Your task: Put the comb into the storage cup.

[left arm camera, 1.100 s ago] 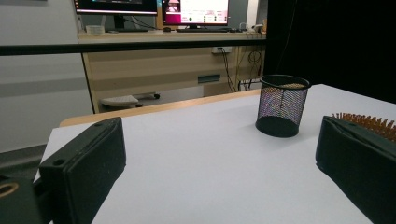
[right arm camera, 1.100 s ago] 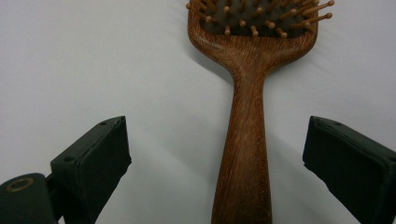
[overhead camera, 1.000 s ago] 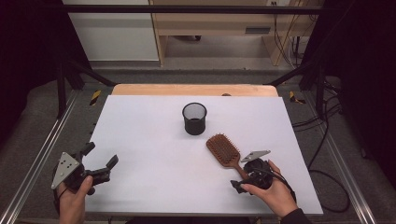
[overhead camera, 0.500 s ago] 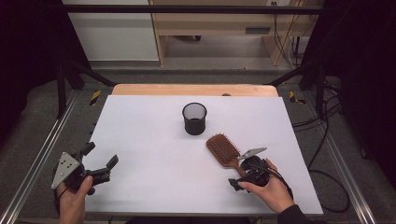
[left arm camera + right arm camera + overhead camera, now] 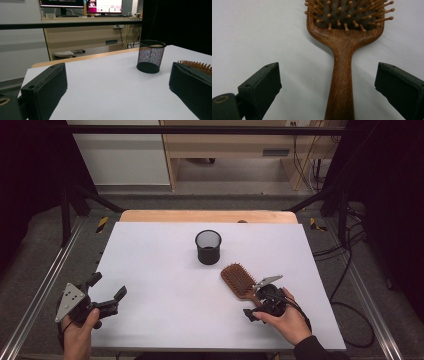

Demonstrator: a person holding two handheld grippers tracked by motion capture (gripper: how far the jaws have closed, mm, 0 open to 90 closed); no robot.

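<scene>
The white table (image 5: 165,270) carries a black mesh pen cup (image 5: 208,247) near its centre. At 5 o'clock from the cup lies a wooden paddle hairbrush (image 5: 238,280), bristles up. The right gripper (image 5: 327,87) stands open, one jaw on each side of the handle, not touching it. The left gripper (image 5: 107,295), at the table's 8 o'clock, is open and empty. The brush looks stiff, light and smooth; the narrow handle seems the best place to grip.

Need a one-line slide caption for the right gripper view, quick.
Open right gripper straddling the wooden hairbrush handle on the white table, jaws wide apart on either side, bristles facing up.
</scene>
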